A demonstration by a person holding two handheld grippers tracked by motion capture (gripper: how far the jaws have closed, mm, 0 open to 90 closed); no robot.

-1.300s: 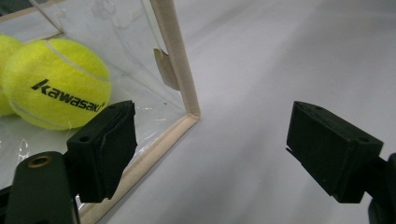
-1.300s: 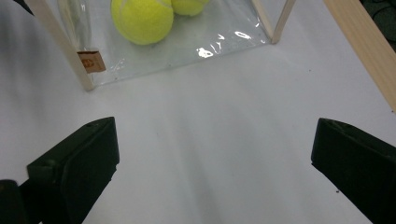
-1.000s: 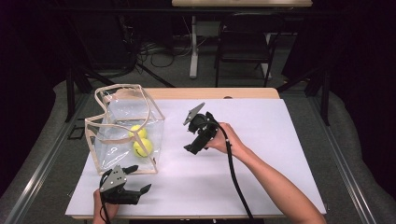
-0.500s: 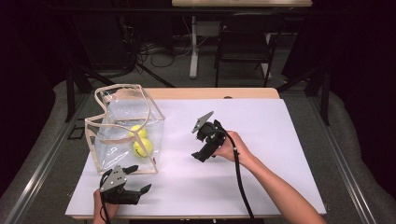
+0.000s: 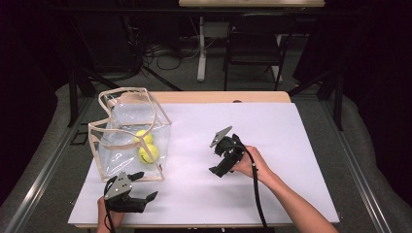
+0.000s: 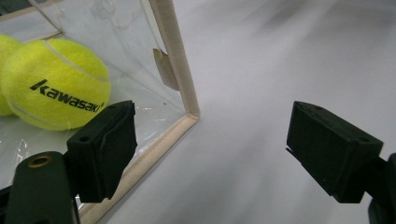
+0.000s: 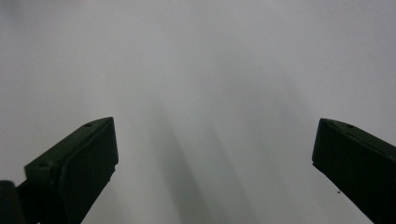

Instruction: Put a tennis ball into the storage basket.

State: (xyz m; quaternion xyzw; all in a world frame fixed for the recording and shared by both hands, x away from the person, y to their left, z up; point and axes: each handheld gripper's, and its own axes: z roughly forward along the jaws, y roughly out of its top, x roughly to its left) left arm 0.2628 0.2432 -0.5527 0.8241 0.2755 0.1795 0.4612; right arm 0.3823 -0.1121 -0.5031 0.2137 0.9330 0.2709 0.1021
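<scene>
Clear bag (image 5: 128,136) with two balls (image 5: 147,153) stands near the desk's (image 5: 291,145) left edge. Left tongs (image 5: 141,187) are released, empty, at the bag's near corner by the front edge. Right tongs (image 5: 217,171), also released and empty, hang above bare mid-desk with wide room around.

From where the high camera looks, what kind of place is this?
Probably a lab or recording studio, not a home. A white-covered table stands among dark curtains, loose cables lie on the grey floor, and a black folding chair waits behind. A clear plastic bag holds yellow tennis balls.
</scene>
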